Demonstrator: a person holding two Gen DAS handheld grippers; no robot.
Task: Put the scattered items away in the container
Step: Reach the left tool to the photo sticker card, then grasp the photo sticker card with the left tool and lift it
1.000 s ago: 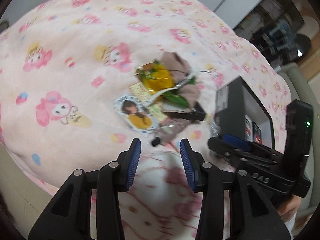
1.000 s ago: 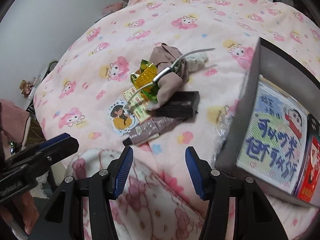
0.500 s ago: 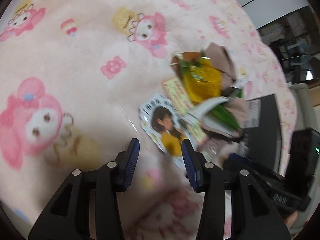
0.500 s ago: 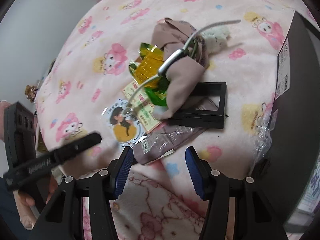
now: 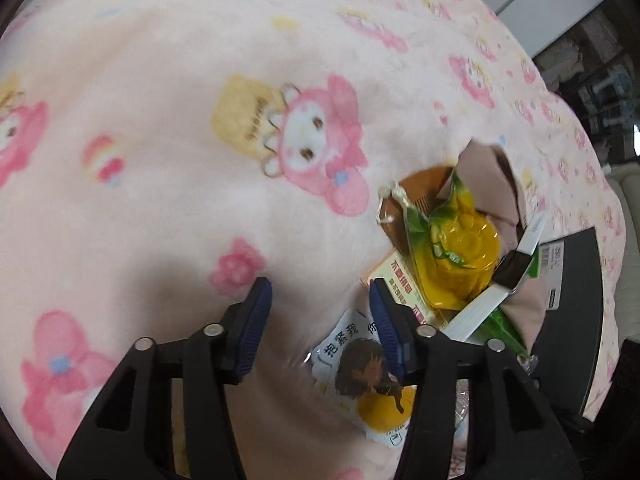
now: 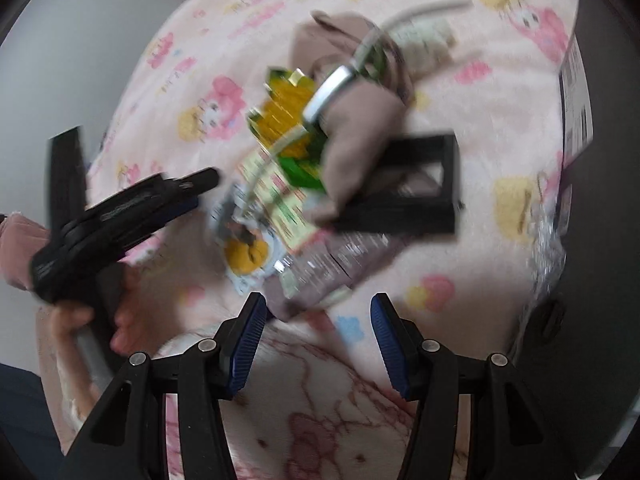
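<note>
A pile of items lies on the pink blanket: a cartoon girl card (image 5: 360, 364) (image 6: 246, 250), a yellow snack packet (image 5: 456, 252) (image 6: 286, 110), a beige cloth (image 5: 492, 184) (image 6: 356, 152), a black frame (image 6: 416, 188) and a silvery wrapper (image 6: 328, 260). My left gripper (image 5: 320, 316) is open, low over the blanket, its right finger at the card's edge; it also shows in the right wrist view (image 6: 176, 196). My right gripper (image 6: 316, 336) is open and empty just short of the wrapper. The dark container (image 5: 576, 312) (image 6: 600, 160) stands right of the pile.
The pink cartoon-print blanket (image 5: 160, 120) covers the whole surface. A white headband (image 6: 332, 88) lies over the cloth. Crinkled clear plastic (image 6: 548, 236) lies against the container's side. Shelves and furniture (image 5: 600, 80) stand beyond the bed's far edge.
My left gripper has moved forward and down to the card's edge. My right gripper has moved closer to the pile. Both have stayed open.
</note>
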